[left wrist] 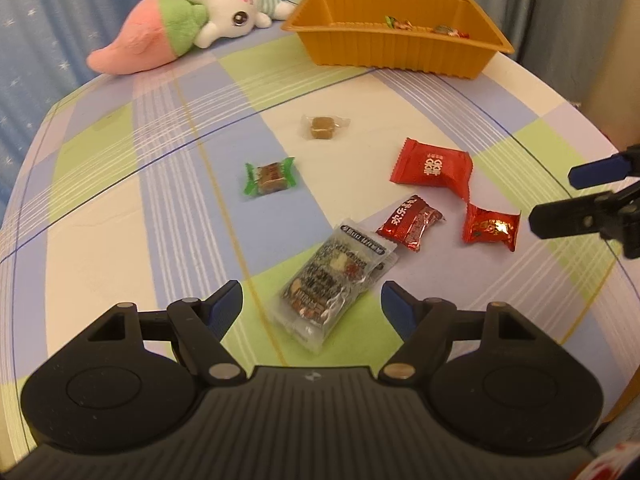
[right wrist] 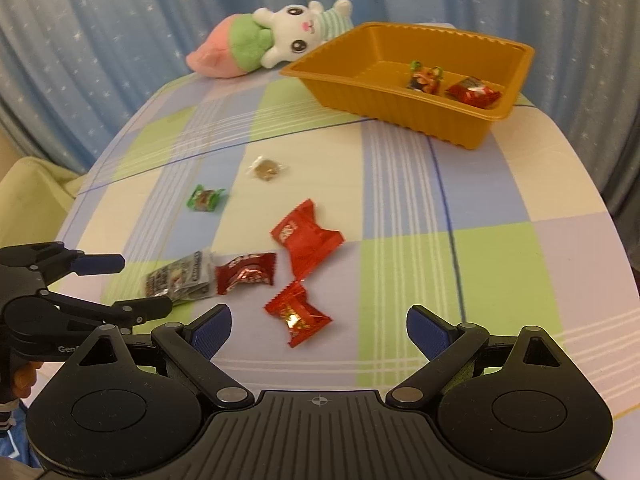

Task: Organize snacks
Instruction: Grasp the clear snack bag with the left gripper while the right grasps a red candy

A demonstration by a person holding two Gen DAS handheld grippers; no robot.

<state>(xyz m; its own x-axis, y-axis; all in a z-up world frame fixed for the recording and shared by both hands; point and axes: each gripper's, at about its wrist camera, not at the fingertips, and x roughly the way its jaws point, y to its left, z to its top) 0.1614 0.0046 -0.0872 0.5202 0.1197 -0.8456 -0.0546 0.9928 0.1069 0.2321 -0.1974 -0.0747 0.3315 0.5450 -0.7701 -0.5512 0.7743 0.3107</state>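
Note:
My left gripper (left wrist: 312, 306) stands open low over the table, and a clear nut-bar packet (left wrist: 332, 288) lies between its fingers without being pressed. My right gripper (right wrist: 318, 320) is also open, with a small red candy (right wrist: 298, 314) lying loose between its fingertips. Beside them lie a foil-red candy (left wrist: 412, 222) and a large red packet (left wrist: 432, 168). Farther off are a green-wrapped candy (left wrist: 270, 176) and a brown candy in clear wrap (left wrist: 323, 127). The orange tray (right wrist: 360, 96) at the back holds two wrapped snacks (right wrist: 426, 78).
A plush rabbit toy (left wrist: 192, 20) lies at the back left beside the tray. The checked tablecloth (right wrist: 500, 208) curves down at the edges. Blue curtains (right wrist: 120, 40) hang behind. A person's fingers (right wrist: 24, 376) hold the left tool.

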